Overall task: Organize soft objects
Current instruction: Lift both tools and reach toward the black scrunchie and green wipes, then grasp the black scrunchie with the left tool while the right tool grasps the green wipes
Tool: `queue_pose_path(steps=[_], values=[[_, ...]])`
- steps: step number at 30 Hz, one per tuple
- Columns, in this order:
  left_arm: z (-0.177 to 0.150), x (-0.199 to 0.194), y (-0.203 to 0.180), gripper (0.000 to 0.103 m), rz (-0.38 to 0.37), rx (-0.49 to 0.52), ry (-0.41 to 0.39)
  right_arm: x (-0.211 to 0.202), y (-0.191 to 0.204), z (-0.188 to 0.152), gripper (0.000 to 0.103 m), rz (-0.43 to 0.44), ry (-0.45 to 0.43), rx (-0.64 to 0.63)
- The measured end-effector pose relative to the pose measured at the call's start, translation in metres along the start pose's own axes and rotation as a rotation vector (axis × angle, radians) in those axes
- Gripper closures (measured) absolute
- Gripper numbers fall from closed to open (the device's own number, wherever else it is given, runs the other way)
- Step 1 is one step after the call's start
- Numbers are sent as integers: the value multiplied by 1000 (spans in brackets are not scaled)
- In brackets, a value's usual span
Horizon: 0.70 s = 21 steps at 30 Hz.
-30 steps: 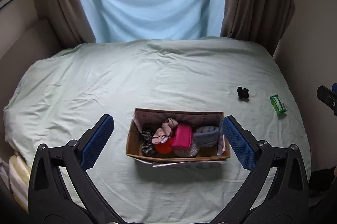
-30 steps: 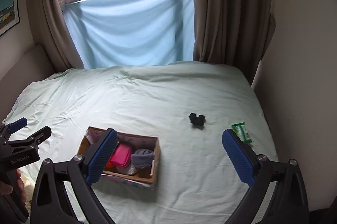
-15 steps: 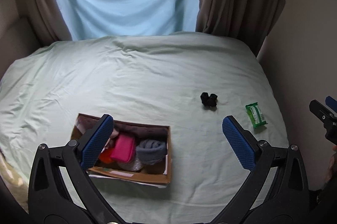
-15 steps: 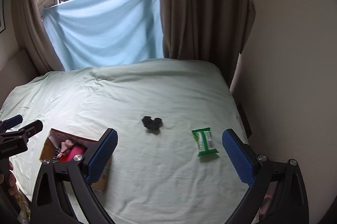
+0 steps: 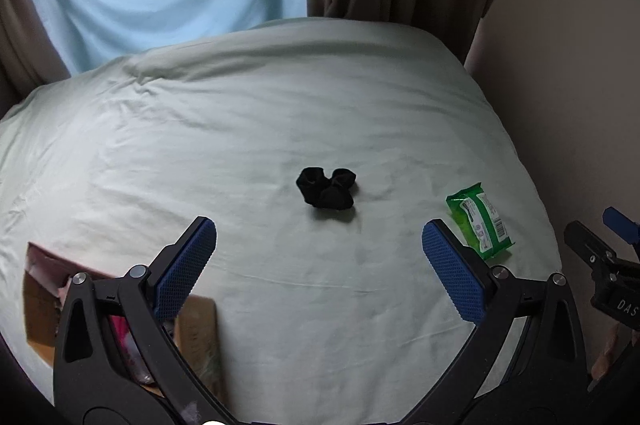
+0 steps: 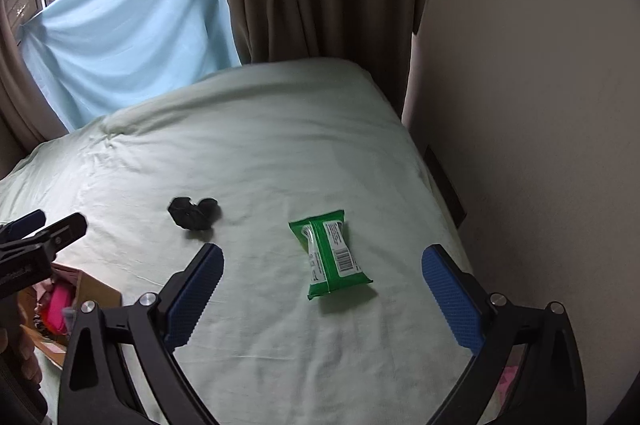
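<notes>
Green plastic wipes packet (image 6: 330,252) is noted lying flat on the pale green bed sheet (image 6: 260,153), near the bed's right edge and directly ahead of the right gripper (image 6: 322,299), between the lines of its two blue-padded fingers (image 6: 450,299). Its long axis runs roughly fore-and-aft along the gripper's line of sight, slightly skewed, so the jaws span its short width. Right jaws are spread wide and empty.

Crumpled black sock bundle (image 5: 326,187) is recorded nearer the bed's middle, well apart from the packet to its left. It sits centred ahead of the left gripper (image 5: 320,271), whose jaws are likewise released and hold nothing.

Brown cardboard box (image 5: 198,329) of sorted soft items is seen at lower left, partly hidden behind the left gripper's frame.

Judgement: each piece is paired with its nearer gripper, packet with the right and sock with the left. For the packet, a straight descent should suffice; no wrist rotation appears needed. Both pieces are judged not yet collected.
</notes>
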<state>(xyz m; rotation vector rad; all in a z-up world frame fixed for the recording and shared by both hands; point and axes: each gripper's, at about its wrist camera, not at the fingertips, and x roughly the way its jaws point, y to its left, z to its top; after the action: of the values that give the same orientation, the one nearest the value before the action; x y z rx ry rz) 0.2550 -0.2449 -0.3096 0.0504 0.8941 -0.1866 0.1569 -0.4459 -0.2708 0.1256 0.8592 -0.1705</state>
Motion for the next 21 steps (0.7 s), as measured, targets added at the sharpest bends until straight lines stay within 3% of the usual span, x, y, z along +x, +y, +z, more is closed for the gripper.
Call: queue_pose_path(steps=[11,21], values=[[-2,131,0,2,30,0,101,105,-14,-21,4,-14,88,22],[9,197,0,8,40,49,146,167,-11,-20,4,-11,150,38]])
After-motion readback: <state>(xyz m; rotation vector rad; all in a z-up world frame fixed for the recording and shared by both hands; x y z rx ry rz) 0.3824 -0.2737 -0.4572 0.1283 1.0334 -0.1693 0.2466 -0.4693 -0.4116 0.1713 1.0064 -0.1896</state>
